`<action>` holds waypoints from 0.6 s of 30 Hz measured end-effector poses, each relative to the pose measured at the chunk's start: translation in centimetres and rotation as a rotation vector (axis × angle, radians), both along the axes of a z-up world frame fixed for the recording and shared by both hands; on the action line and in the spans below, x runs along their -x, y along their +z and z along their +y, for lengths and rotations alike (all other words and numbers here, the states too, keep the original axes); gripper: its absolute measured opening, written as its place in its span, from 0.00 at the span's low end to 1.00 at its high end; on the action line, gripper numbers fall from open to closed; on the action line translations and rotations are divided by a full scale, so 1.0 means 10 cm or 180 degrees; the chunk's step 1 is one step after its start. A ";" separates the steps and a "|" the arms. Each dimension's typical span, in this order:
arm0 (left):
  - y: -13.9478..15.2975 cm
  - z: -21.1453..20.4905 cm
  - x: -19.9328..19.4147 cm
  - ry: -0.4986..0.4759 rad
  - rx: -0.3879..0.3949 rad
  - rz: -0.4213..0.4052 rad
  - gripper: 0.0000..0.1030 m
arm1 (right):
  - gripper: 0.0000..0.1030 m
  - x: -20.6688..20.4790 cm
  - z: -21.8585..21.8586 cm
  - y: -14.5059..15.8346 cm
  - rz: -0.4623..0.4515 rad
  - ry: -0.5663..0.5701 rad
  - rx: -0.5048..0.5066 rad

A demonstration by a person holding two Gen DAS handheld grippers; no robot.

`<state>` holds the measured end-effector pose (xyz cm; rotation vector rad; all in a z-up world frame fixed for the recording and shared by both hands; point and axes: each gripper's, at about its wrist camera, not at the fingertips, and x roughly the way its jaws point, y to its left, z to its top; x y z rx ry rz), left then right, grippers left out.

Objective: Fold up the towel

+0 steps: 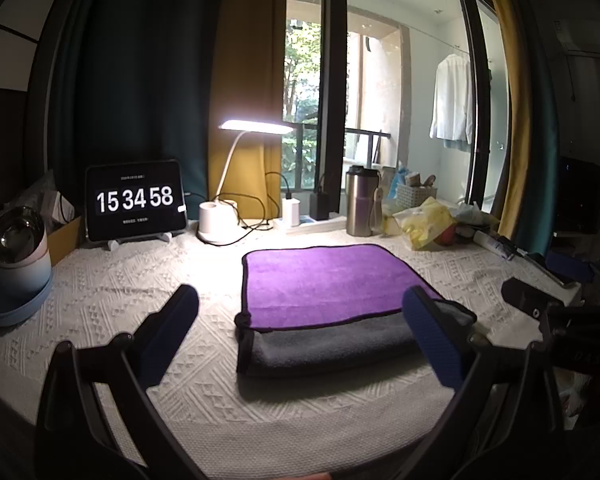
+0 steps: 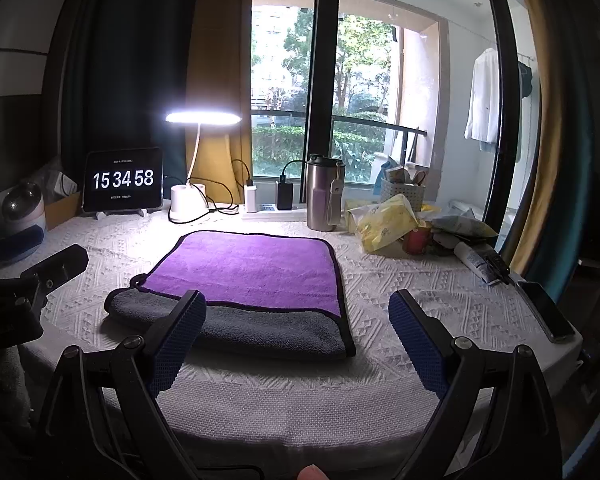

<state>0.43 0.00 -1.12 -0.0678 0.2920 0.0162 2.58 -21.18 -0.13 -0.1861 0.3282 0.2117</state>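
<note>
White textured tablecloth [image 2: 300, 392] under folded towel [image 2: 252, 272]; lamp [image 2: 202, 118] lit; both jaws apart.

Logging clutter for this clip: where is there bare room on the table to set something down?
Bare cloth lies left of the towel, between it and the tablet clock and lamp base, and along the near edge below both open grippers. Right of the towel a strip runs to the phone. The far right corner, around the steel tumbler and yellow bags, is crowded.
</note>
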 end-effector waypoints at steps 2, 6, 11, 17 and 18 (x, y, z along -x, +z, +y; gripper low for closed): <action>0.00 0.00 0.00 -0.0003 -0.0001 0.0003 1.00 | 0.92 0.00 0.00 -0.01 0.0009 0.0006 -0.0010; 0.01 0.01 -0.01 0.0001 -0.0002 0.0012 1.00 | 0.92 -0.01 0.00 -0.01 0.0021 0.0009 -0.0017; 0.01 0.01 -0.01 0.0002 -0.0003 0.0012 1.00 | 0.92 -0.02 0.00 -0.02 0.0038 0.0014 -0.0031; 0.01 0.04 -0.04 0.0009 -0.0016 0.0046 1.00 | 0.92 -0.06 -0.01 -0.04 0.0067 0.0038 -0.0058; 0.01 0.06 -0.07 0.0008 -0.0017 0.0062 1.00 | 0.92 -0.06 -0.01 -0.05 0.0070 0.0042 -0.0060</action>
